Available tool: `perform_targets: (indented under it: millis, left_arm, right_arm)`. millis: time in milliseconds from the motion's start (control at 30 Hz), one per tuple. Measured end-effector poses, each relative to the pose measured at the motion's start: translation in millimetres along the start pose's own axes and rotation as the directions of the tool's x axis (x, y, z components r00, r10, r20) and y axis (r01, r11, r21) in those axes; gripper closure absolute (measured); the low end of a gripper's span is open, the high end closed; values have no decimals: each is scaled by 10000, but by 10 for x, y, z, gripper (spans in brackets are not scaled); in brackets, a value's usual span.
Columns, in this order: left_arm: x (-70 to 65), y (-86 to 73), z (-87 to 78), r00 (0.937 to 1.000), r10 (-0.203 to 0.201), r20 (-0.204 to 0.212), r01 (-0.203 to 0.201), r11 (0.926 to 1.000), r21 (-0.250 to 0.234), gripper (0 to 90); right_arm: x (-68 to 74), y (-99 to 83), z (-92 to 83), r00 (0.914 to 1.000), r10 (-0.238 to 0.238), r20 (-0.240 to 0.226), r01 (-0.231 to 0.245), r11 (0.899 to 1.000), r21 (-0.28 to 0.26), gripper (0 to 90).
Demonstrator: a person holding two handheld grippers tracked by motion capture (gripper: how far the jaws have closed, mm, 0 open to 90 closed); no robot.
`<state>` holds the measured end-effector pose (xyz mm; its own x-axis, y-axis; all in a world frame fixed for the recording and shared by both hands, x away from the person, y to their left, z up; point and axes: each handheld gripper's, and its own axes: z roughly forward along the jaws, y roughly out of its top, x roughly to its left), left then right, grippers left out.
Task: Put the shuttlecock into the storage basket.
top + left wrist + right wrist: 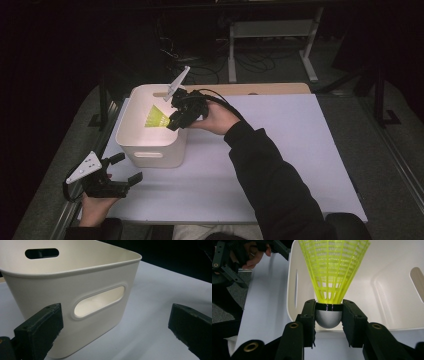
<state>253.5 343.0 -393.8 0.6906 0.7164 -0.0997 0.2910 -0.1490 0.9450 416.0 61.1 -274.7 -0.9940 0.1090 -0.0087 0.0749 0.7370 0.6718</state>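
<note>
A yellow-green plastic shuttlecock [333, 272] with a grey rounded cork is clamped by its base between the black jaws of my right gripper [328, 317]. In the high view that right gripper [176, 121] hangs over the right rim of a white plastic bin [150, 150], and the shuttlecock [155, 118] points into the bin. My left gripper [126, 170] rests open near the table's front left corner, just in front of the bin. Its two black jaws frame the bin's near wall [75, 290] with its oval handle slot, and nothing lies between them.
The bin stands on a white table top [280, 150] with bare surface to its right. A wooden strip [270, 88] runs along the far edge. Beyond it are a dark floor with cables and a white metal stand [270, 45]. A dark sleeve [270, 180] crosses the table's middle.
</note>
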Motion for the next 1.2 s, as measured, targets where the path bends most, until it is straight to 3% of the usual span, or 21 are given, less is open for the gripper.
perform_targets:
  millis: [1200]
  left_arm:
    - [1,-1,-17,10000,20,-44,-21,10000,-61,0]
  right_arm:
    - [-76,2,369,9985,194,-516,-173,9990,405,630]
